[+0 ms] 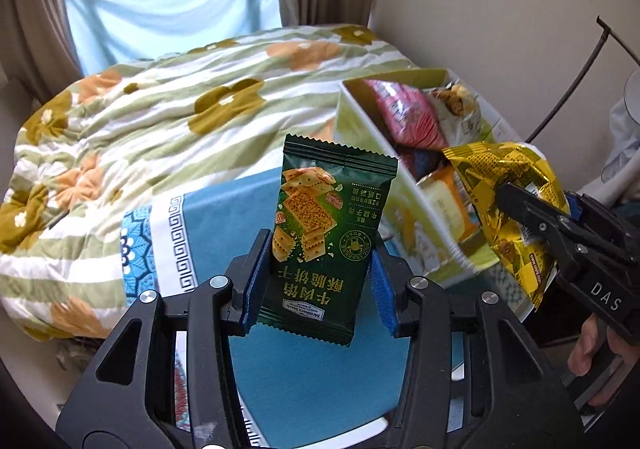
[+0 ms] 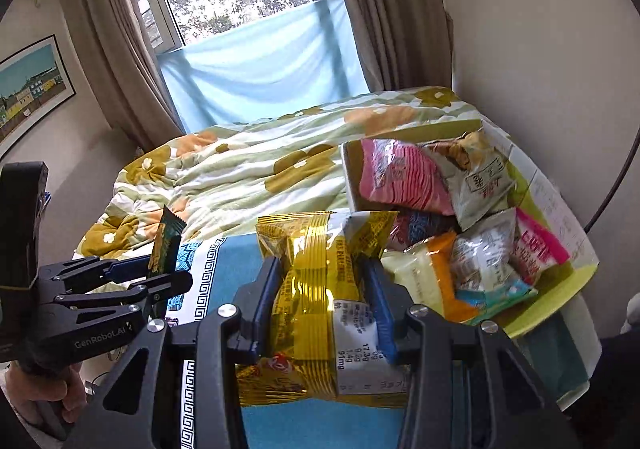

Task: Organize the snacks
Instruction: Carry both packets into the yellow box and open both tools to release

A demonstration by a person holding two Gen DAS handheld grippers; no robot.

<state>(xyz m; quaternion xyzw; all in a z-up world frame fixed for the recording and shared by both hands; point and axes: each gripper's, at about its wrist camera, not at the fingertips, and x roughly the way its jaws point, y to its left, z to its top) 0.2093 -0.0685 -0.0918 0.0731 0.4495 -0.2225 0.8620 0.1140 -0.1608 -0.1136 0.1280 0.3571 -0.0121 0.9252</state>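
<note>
My left gripper [image 1: 318,269] is shut on a dark green cracker packet [image 1: 328,225], held upright above the blue cloth [image 1: 288,381]. In the right wrist view the same green packet [image 2: 165,245] shows edge-on in the left gripper [image 2: 160,275] at the left. My right gripper [image 2: 324,301] is shut on a crinkled gold snack bag [image 2: 320,297]; in the left wrist view that gold bag [image 1: 504,193] hangs at the right, over the near corner of the box, in the right gripper [image 1: 532,217]. The cardboard box [image 2: 560,281] to the right holds several snack bags.
A flowered quilt [image 1: 160,137] covers the bed behind the blue cloth. Pink [image 2: 400,177], white and orange bags fill the box. A wall stands right of the box, curtains and a window behind the bed. A hand [image 1: 588,349] grips the right handle.
</note>
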